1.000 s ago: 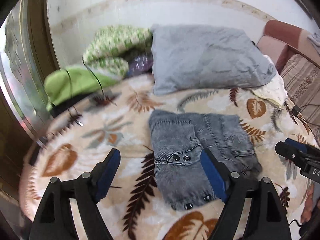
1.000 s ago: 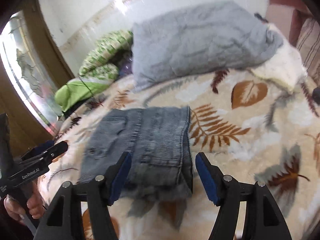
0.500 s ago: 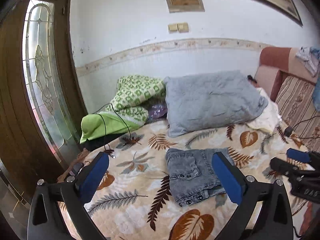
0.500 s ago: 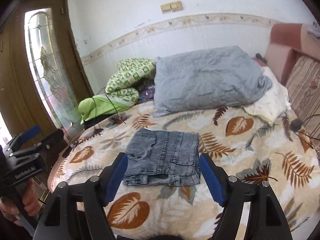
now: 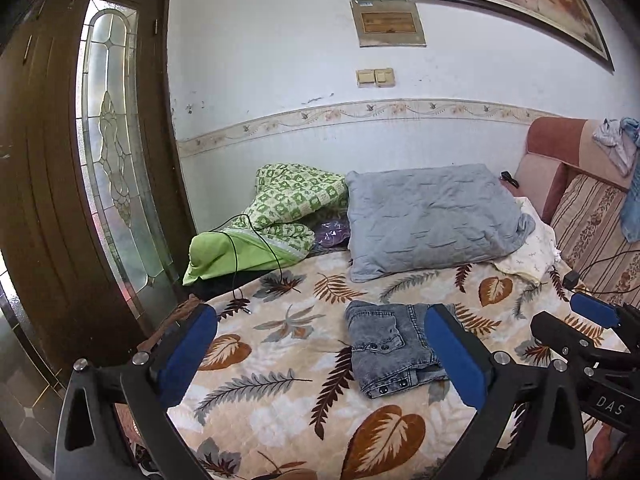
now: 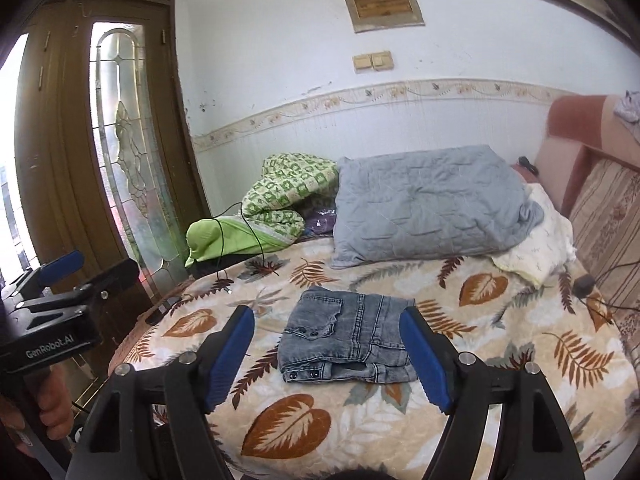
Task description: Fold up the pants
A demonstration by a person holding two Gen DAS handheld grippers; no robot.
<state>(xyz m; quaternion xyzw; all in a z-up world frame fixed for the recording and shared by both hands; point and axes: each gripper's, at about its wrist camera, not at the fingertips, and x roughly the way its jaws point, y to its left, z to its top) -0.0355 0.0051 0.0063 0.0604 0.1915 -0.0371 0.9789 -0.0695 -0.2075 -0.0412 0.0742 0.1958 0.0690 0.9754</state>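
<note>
The grey denim pants (image 5: pixel 390 350) lie folded into a compact rectangle on the leaf-print bedspread (image 5: pixel 288 396); they also show in the right wrist view (image 6: pixel 348 340). My left gripper (image 5: pixel 320 356) is open and empty, held back from the bed with the pants behind its right finger. My right gripper (image 6: pixel 326 354) is open and empty, well short of the pants, which show between its fingers. Each gripper appears at the edge of the other's view.
A grey pillow (image 5: pixel 432 216) and a green checked quilt (image 5: pixel 288 208) lie at the bed's far side by the wall. A black cable (image 5: pixel 240 256) trails onto the bed. A wooden door (image 5: pixel 80 200) stands left, a striped sofa back (image 5: pixel 588 216) right.
Both grippers have pulled back and up from the folded pants, so the whole bed and wall now show. The pants have stayed in place.
</note>
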